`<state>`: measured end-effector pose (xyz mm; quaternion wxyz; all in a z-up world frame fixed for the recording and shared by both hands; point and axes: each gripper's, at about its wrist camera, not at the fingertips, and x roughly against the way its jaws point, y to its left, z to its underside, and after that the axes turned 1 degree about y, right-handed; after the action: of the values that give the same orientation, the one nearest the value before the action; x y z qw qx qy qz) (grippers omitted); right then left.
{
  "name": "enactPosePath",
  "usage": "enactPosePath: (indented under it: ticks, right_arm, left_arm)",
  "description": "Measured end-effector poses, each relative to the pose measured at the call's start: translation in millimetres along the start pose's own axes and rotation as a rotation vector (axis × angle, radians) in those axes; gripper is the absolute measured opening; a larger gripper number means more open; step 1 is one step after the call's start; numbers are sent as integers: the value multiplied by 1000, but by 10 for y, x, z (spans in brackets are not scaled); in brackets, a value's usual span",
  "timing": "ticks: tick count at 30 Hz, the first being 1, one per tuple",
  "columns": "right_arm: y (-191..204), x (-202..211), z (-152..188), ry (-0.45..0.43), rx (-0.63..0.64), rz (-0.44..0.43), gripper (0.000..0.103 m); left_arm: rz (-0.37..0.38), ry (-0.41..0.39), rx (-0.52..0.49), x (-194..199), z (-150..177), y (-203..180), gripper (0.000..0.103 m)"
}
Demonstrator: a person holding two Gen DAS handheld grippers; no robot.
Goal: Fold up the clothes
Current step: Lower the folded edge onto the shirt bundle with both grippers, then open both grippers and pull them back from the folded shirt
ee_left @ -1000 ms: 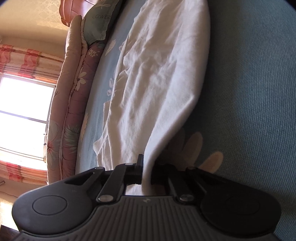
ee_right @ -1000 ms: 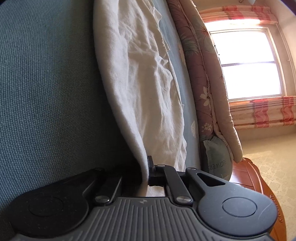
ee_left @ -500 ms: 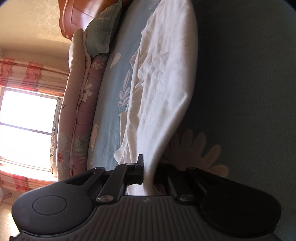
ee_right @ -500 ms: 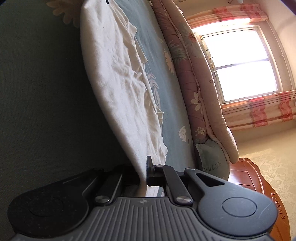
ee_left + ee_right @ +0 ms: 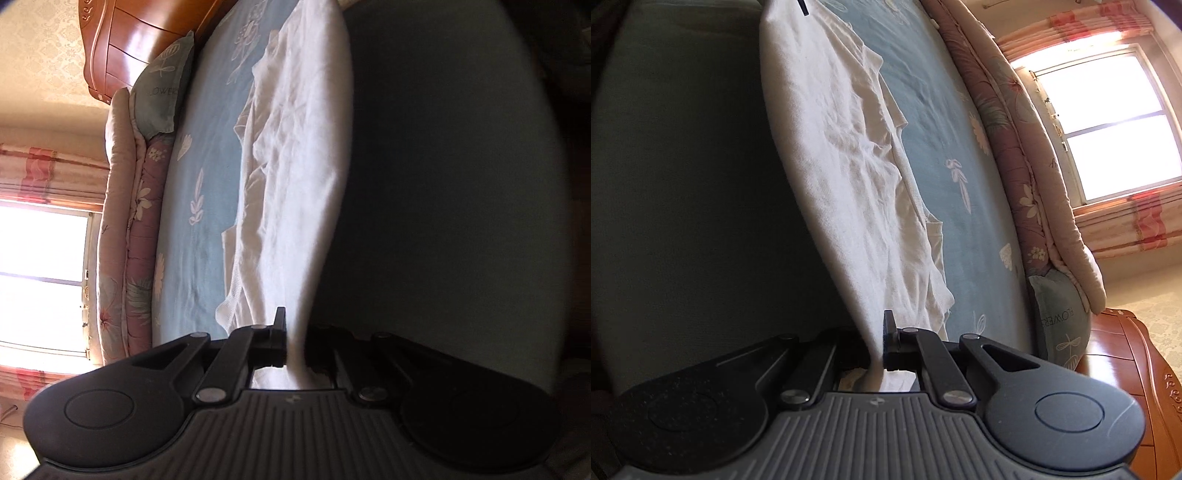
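A white garment (image 5: 295, 177) lies stretched along the blue flowered bed sheet (image 5: 199, 155). One edge is lifted off the bed, with each end of it held in a gripper. My left gripper (image 5: 293, 339) is shut on one end of that edge, the cloth running up from between its fingers. In the right wrist view the same white garment (image 5: 842, 177) hangs from my right gripper (image 5: 877, 343), which is shut on the other end. The lifted edge casts a dark shadow on the sheet beside it. A sleeve and the rest of the cloth rest wrinkled on the sheet.
A rolled floral quilt (image 5: 129, 229) runs along the far side of the bed, with a teal pillow (image 5: 166, 88) at its end. A wooden headboard (image 5: 125, 48) stands beyond the pillow. A bright window (image 5: 1108, 122) with pink striped curtains fills the wall.
Both grippers have risen and drawn back with the garment's edge. More of the bed, quilt and headboard now shows, and the cloth stretches longer and tauter away from the fingers.
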<state>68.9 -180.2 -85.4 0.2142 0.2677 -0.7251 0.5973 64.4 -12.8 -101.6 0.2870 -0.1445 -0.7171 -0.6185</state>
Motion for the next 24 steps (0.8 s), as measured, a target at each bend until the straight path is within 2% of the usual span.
enactPosePath:
  ticks: [5, 10, 12, 13, 15, 17, 20, 24]
  right_arm:
    - [292, 136, 65, 22, -12, -25, 6]
    - [450, 159, 111, 43, -31, -51, 6]
    - [466, 190, 136, 47, -41, -79, 10]
    - [469, 210, 158, 51, -49, -98, 12]
    - [471, 275, 213, 61, -67, -143, 19]
    - [431, 408, 290, 54, -100, -200, 20]
    - [247, 607, 405, 25, -199, -265, 20]
    - [-109, 669, 462, -28, -403, -279, 23]
  left_arm:
    - [15, 4, 21, 138, -19, -258, 0]
    - [41, 14, 79, 169, -12, -341, 1]
    - [62, 20, 82, 213, 0, -364, 4]
    - [76, 22, 84, 242, 8, -375, 11]
    - [153, 6, 95, 388, 53, -381, 12]
    - [221, -17, 119, 563, 117, -342, 12]
    - [262, -40, 253, 706, 218, -63, 12]
    - [288, -53, 541, 539, 334, 454, 12]
